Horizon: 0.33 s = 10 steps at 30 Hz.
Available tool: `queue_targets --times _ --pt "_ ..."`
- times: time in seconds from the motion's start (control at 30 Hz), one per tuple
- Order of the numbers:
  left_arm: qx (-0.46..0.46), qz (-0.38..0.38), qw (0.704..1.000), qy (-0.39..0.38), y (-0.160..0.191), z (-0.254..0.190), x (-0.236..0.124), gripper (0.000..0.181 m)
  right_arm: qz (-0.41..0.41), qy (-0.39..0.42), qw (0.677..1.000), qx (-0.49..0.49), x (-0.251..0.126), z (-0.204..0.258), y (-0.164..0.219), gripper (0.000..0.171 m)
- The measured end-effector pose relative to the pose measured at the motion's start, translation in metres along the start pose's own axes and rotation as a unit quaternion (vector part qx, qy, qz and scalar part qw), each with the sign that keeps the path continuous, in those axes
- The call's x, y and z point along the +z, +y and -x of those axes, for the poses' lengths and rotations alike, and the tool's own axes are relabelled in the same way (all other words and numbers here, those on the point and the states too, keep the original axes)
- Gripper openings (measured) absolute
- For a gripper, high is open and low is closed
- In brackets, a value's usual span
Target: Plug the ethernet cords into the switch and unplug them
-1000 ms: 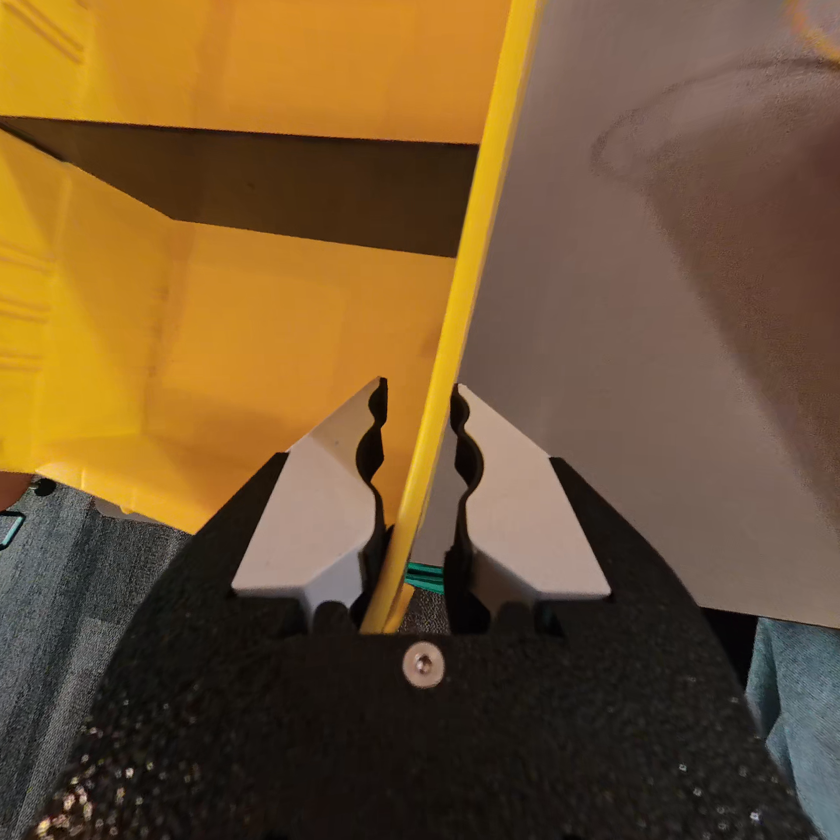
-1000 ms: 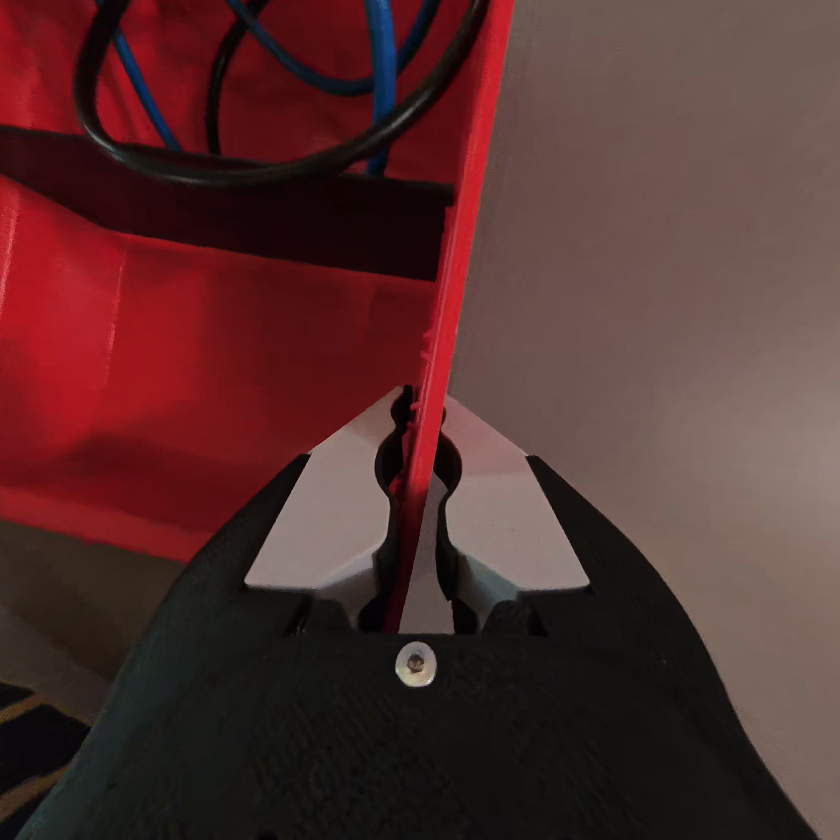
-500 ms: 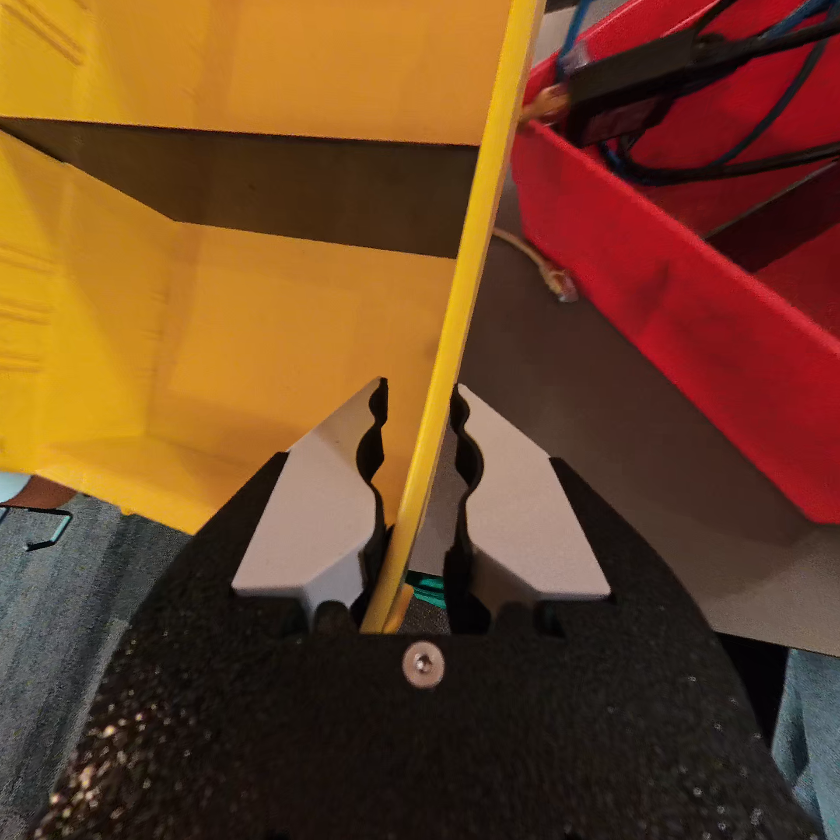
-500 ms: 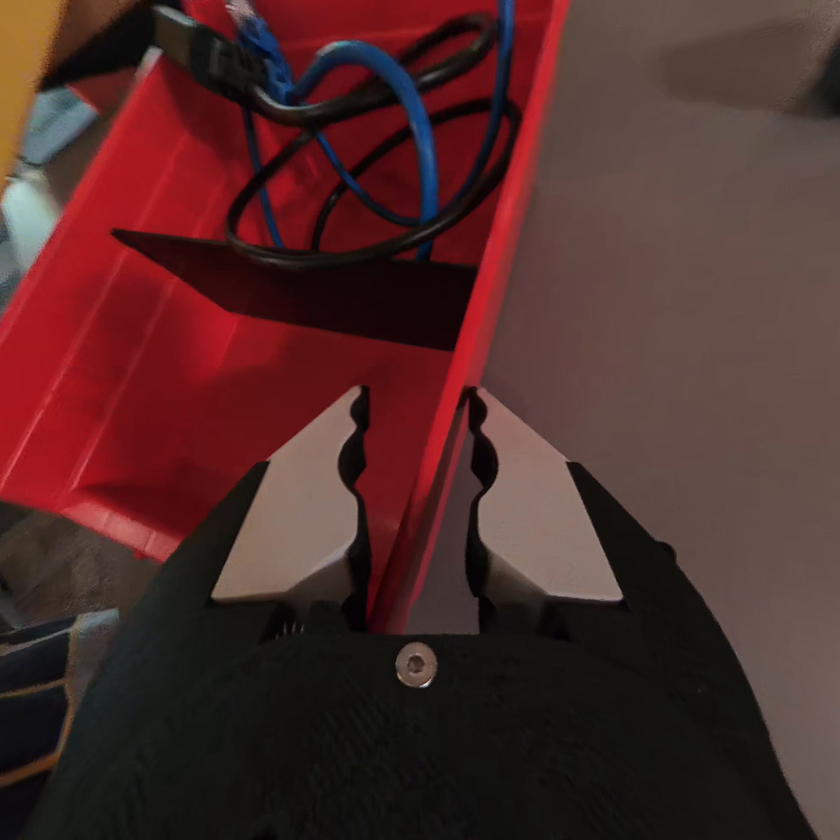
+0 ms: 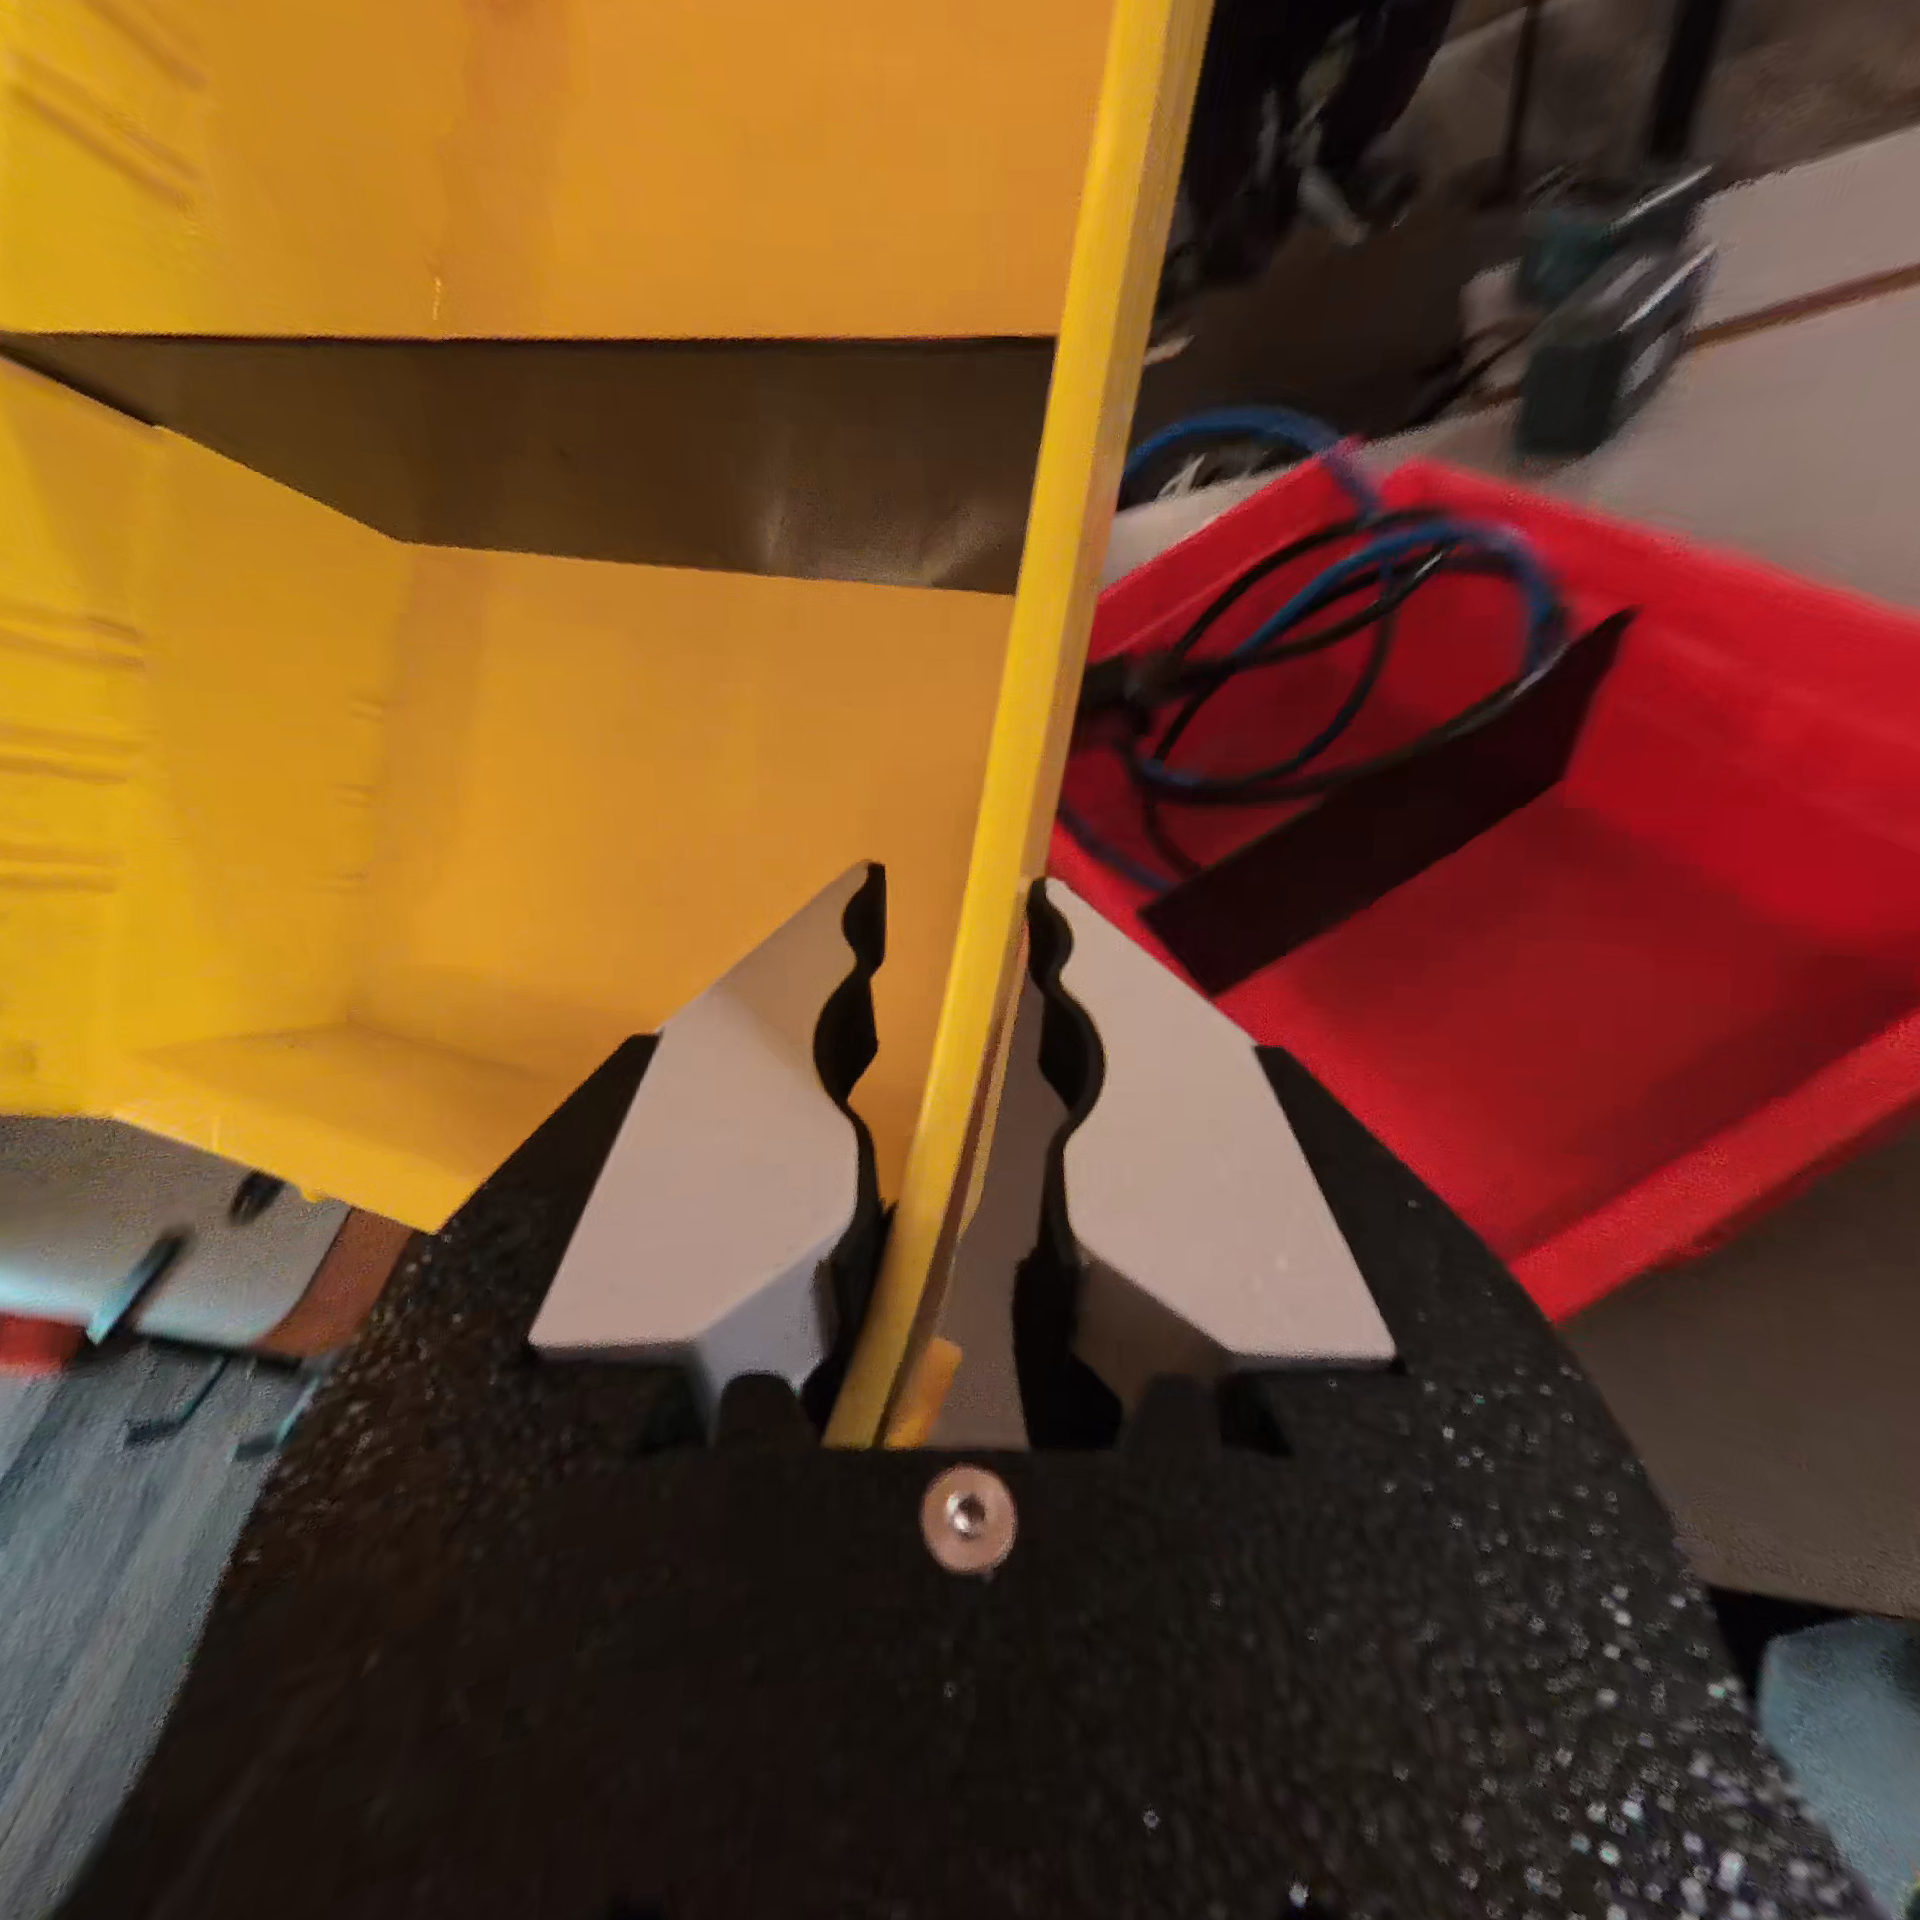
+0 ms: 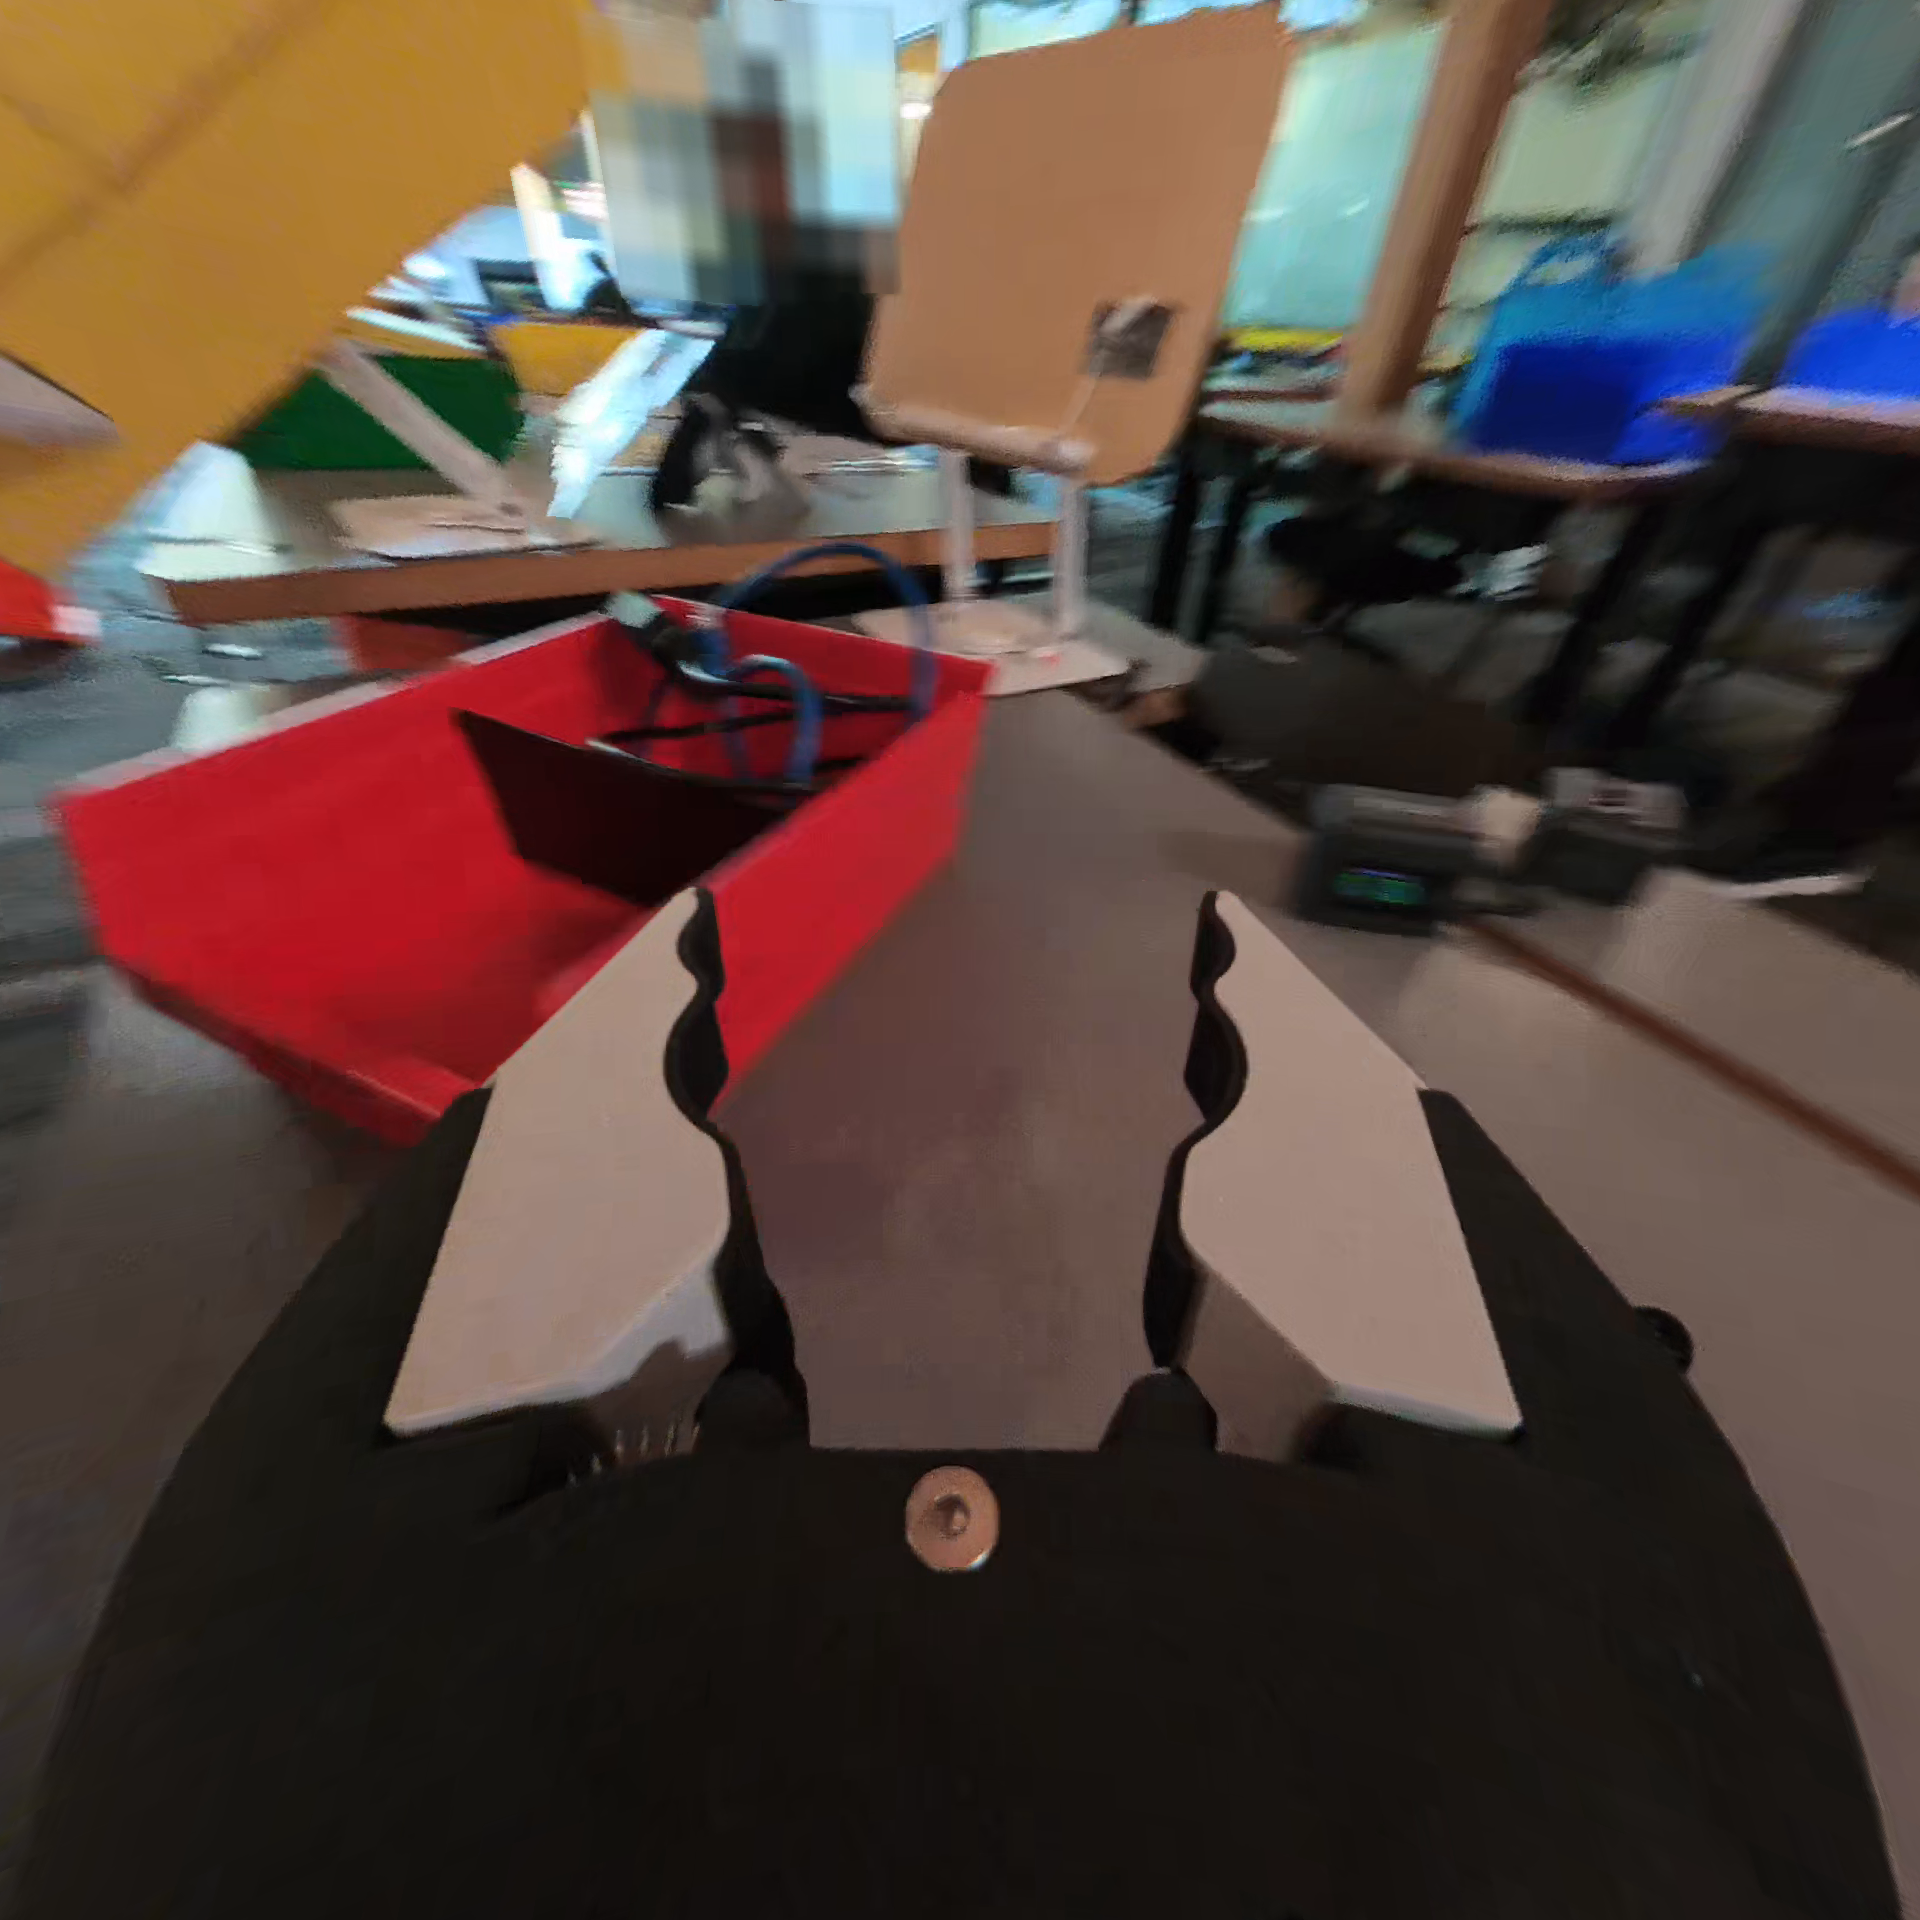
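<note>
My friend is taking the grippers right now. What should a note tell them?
Left gripper: closed on the side wall of the yellow bin, held in the air.
Right gripper: open, empty, above the grey table.
Red bin sits on the table; blue cord and black cord are coiled behind its black divider.
No switch clearly in view; no cord in either gripper.
Left: all plugging and unplugging.

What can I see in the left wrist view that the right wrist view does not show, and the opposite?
Only the left wrist view shows the left tool closed on the wall of the yellow bin, and that bin's inside with its dark divider.

Only the right wrist view shows the right tool open and empty over the grey table, and a cardboard panel on a stand.

Both show the red bin with blue and black cords inside.
</note>
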State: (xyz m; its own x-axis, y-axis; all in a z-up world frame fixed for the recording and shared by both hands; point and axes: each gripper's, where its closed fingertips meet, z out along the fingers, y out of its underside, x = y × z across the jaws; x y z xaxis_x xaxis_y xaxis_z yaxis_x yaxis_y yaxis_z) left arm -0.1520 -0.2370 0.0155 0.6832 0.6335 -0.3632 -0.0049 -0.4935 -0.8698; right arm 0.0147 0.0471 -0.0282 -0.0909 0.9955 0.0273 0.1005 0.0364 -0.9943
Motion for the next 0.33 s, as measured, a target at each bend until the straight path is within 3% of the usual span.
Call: queue_targets --times 0.03,0.2,0.33 --pt "0.008 -0.018 1.0 0.019 -0.015 -0.012 -0.003 0.025 -0.007 0.036 0.999 -0.021 -0.019 -0.021 0.005 0.091" --pt "0.075 -0.086 0.982 0.149 -0.083 -0.108 -0.009 0.025 -0.011 0.229 0.969 -0.096 -0.13 -0.125 0.035 0.087" --pt "0.12 -0.111 0.947 0.276 -0.118 -0.213 -0.014 0.026 -0.013 0.355 0.927 -0.116 -0.222 -0.175 0.055 0.086"
